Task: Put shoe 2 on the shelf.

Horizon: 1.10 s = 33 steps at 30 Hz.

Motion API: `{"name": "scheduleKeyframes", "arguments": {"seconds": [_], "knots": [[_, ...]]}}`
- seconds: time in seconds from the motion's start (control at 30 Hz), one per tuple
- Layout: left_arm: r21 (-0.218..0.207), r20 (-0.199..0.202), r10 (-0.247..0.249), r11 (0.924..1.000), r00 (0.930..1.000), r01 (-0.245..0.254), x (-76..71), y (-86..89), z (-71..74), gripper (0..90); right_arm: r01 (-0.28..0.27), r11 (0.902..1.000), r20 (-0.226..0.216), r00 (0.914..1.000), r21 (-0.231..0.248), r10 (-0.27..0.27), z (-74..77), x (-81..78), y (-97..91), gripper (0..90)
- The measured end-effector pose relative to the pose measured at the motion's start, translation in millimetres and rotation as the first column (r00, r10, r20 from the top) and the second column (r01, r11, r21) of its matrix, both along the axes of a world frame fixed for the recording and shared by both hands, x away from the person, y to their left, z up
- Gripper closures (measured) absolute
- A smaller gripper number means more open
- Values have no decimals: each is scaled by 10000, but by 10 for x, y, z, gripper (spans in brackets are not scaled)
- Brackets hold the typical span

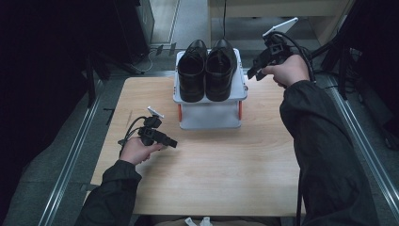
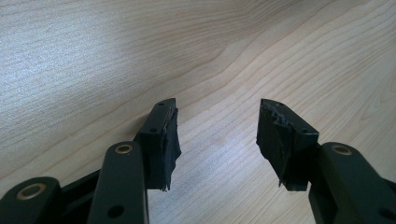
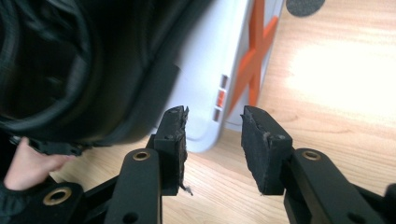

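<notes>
Shoes (image 1: 206, 70) are being approached by the right gripper (image 1: 254, 72), whose jaws are standing apart with nothing between them, just beside the nearer shoe's (image 3: 79, 70) heel atop the grey stand (image 1: 210, 117). Jaws should be lowered astride the heel collar. The left gripper (image 2: 217, 135) is being held open, empty, over the table (image 1: 211, 174).

Nothing here carries writing that can be read. The pair of black shoes (image 1: 206, 69) shows no brand mark from where they stand, and the grey stand (image 1: 210, 115) under them is plain apart from its orange trim, which in the right gripper view forms a crossed brace, not a letter. The wooden table (image 1: 211, 165) bears only its grain, and no label or number shows on it.
</notes>
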<state>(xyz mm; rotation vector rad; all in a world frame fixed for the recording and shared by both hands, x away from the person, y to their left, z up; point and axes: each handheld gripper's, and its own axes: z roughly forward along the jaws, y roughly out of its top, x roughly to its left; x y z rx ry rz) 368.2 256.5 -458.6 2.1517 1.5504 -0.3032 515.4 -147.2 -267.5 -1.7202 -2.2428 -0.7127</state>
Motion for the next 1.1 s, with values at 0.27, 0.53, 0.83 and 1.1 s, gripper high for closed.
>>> {"name": "scheduleKeyframes", "arguments": {"seconds": [0.27,0.53,0.83,1.1], "knots": [[30,28,29,10000,10000,-29,2,-2,-5,476,11,10000,-260,9997,-41,-12,-297,-86,-144,612],[62,51,68,10000,10000,-69,3,-3,-16,475,-90,9998,-256,9996,155,94,-561,-173,-238,612],[98,39,43,9999,10000,-43,7,-2,-22,474,-231,9994,-291,9993,263,239,-837,-281,-288,606],[113,-38,17,9999,10000,-16,11,-2,-29,474,-273,9990,-459,9985,342,288,-1101,-408,-298,607]]}}
